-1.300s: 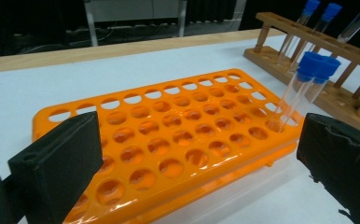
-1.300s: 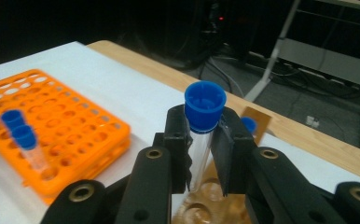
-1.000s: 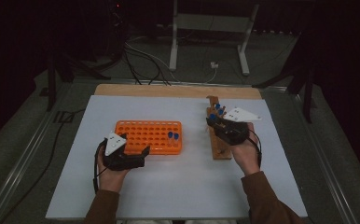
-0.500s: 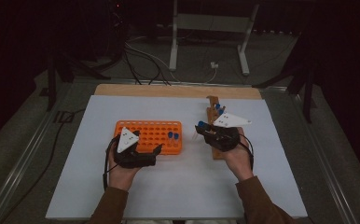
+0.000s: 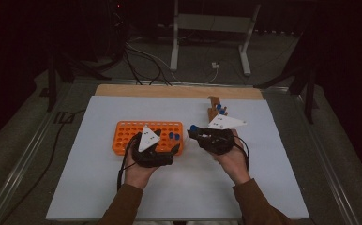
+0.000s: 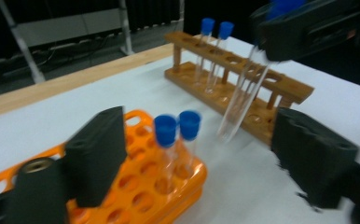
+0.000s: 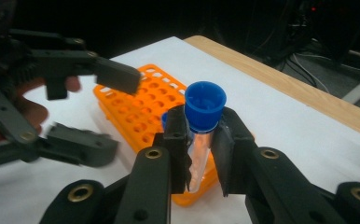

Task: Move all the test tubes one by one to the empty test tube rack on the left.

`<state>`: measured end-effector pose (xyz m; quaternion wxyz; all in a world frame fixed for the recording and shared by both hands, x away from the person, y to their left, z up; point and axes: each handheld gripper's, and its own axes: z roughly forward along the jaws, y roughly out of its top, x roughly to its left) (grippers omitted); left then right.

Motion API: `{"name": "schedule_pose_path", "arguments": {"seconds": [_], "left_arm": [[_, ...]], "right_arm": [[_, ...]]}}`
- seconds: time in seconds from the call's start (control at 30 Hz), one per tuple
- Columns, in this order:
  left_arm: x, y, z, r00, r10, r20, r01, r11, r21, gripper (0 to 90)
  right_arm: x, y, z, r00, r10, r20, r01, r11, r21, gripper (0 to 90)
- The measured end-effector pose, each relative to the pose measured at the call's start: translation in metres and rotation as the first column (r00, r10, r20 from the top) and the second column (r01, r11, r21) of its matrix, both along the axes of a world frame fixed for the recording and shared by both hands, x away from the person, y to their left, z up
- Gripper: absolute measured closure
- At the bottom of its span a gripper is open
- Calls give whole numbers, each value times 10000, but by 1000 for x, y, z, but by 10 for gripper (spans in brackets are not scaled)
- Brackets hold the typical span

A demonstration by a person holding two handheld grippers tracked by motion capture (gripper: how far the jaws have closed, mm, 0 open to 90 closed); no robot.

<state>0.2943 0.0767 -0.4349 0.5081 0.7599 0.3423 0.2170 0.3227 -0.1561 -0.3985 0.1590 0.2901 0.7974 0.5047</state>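
While carried toward orange rack (image 5: 127,133) at nine o'clock, capped tube (image 7: 199,135) pinched upright by right gripper (image 7: 200,154); left gripper (image 6: 197,163) spread, closing, nothing between, ready for handover.

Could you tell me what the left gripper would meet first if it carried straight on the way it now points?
Probably the tube held by the right gripper, hanging between the left gripper's open fingers; depth is unclear, and the wooden rack stands behind.
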Motion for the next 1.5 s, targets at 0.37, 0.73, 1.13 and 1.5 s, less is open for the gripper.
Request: {"name": "schedule_pose_path", "arguments": {"seconds": [0.37, 0.73, 1.13, 1.5], "left_arm": [[-1, -21, 1, 9966, -662, 491, 632, 9962, 600, 638], [-3, -20, 1, 9945, -801, 670, 764, 9955, 569, 771], [-1, -14, -2, 9959, -770, 478, 752, 9964, 386, 781], [0, 4, -4, 9986, -449, 293, 446, 9989, 108, 781]], "right_arm": [[-4, 14, 0, 9986, 497, -199, -493, 9986, 208, 766], [-3, 16, -1, 9975, 626, -322, -615, 9975, 356, 766], [-3, 7, 2, 9971, 720, -248, -697, 9939, 860, 523], [0, -7, 1, 9996, -272, 63, 269, 9986, 460, 156]]}}
